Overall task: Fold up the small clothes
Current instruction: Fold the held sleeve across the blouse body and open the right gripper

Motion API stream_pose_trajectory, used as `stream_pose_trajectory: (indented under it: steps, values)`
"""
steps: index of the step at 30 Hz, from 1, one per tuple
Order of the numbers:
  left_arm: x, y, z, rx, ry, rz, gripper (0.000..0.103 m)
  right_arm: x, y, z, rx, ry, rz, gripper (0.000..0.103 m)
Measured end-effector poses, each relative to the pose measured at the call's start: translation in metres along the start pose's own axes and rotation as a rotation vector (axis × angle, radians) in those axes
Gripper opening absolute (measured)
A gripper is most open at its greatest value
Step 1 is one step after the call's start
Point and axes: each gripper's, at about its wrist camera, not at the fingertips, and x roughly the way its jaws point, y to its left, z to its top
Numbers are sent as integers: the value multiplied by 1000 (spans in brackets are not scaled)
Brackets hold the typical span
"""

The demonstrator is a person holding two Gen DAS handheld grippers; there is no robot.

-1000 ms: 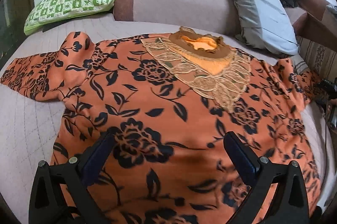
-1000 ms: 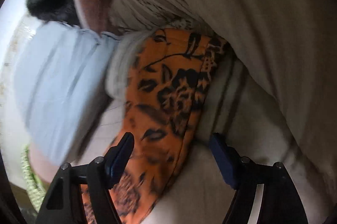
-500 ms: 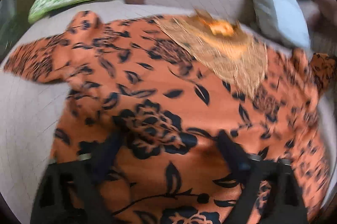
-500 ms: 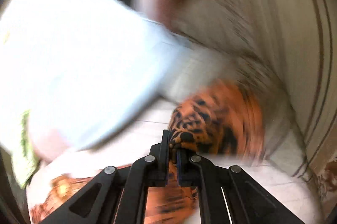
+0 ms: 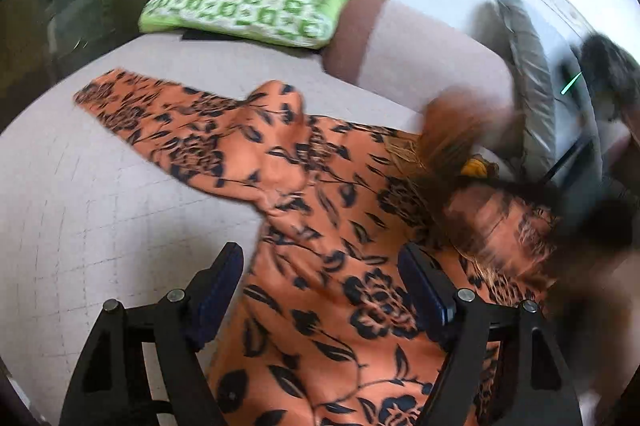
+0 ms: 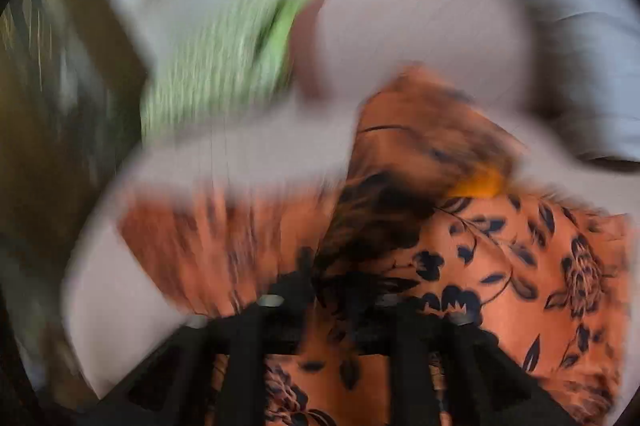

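Top (image 5: 328,266): orange floral, spread on my bed (image 5: 80,209). Left gripper (image 5: 322,296): released, above its hem, one sleeve at 10 o'clock. Right gripper (image 6: 336,310): blurred, jaws opening, top beneath; grip unclear.

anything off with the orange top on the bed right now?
Yes. The orange floral top is bunched: one sleeve lies flat toward the green pillow, but the collar side is heaped in a blurred lump. The right gripper is opening there.

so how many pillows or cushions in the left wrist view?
3: a green-and-white patterned cushion at the far left, a pinkish bolster with a brown end beside it, a grey pillow at right. More may be hidden.
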Motion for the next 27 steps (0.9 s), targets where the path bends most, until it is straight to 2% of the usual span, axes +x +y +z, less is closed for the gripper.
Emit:
stream_pose_trajectory:
  steps: [1,2,6,9,10,12,14,15,16,17,18,21,23,24,25,27]
  values:
    - [0,6,1,-22,6,1,80,20,4,-14,-6,44,-8,89]
    - [1,12,3,-44,9,2,80,20,2,-26,10,37,23,90]
    - [4,18,6,-89,8,-11,80,-28,-34,-51,70,-85,93,90]
    - [6,5,4,-38,15,-24,80,-68,-92,-65,242,-148,123,93]
    - [8,0,3,-12,23,-24,80,-75,-125,-69,317,-160,123,93]
    - [14,-3,1,-5,33,-19,80,-72,-159,-70,390,-158,128,93]
    - [20,-5,-2,-12,49,-15,80,-66,-213,-89,505,-141,84,93]
    - [22,-7,-4,-13,61,-12,80,-59,-241,-102,594,-104,29,93]
    - [26,-9,-5,-7,71,-6,80,-61,-266,-118,716,-127,106,87]
    - [29,-10,-7,-1,76,1,80,-73,-284,-129,807,-193,232,86]
    - [31,-10,-8,5,78,5,80,-87,-289,-130,824,-202,257,87]
    - [36,-12,-12,2,94,-7,80,-114,-295,-128,734,-283,276,89]
    - [36,-16,-14,12,92,-12,80,-97,-312,-130,735,-225,238,91]
    - [36,-18,-16,25,87,-10,80,-93,-320,-138,775,-136,151,91]
    - [35,-20,-17,38,84,-6,80,-92,-329,-144,845,-111,106,85]
    - [34,-22,-19,56,84,-2,80,-114,-322,-136,793,-186,136,86]
